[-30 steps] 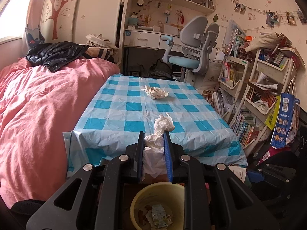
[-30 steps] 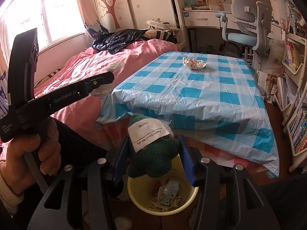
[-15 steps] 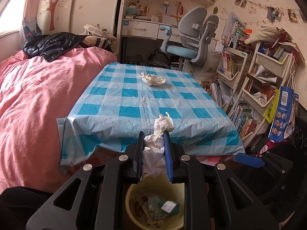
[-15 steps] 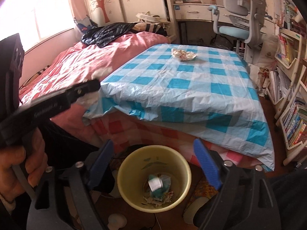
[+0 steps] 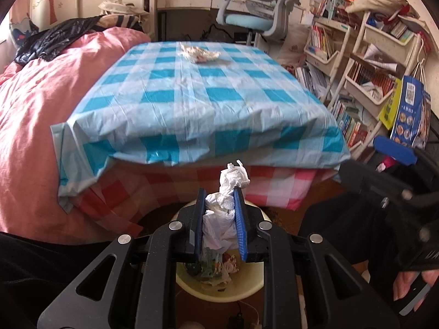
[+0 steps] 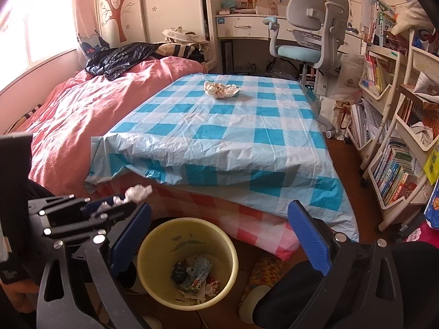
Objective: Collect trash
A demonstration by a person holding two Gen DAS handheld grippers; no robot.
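My left gripper [image 5: 219, 196] is shut on a crumpled white tissue [image 5: 233, 176] and hangs right over the yellow bin [image 5: 189, 283]. The right wrist view has this gripper [image 6: 118, 201] and the tissue [image 6: 137, 191] at the bin's left. My right gripper [image 6: 219, 211] is above the bin [image 6: 153, 249], its jaws opening wide with nothing between them. A dark green plush toy [image 6: 179, 271] lies in the bin among wrappers. A crumpled paper wad [image 6: 221, 89] sits far back on the blue checked table [image 6: 233, 142].
A bed with a pink quilt [image 6: 82, 115] runs along the table's left side. A grey office chair [image 6: 310, 41] stands behind the table. Crowded bookshelves [image 6: 397, 150] line the right wall. A patterned slipper [image 6: 263, 277] lies on the floor right of the bin.
The right gripper opened wide and let go of the green plush toy, which dropped into the bin. The left gripper sank with the tissue to just over the bin.
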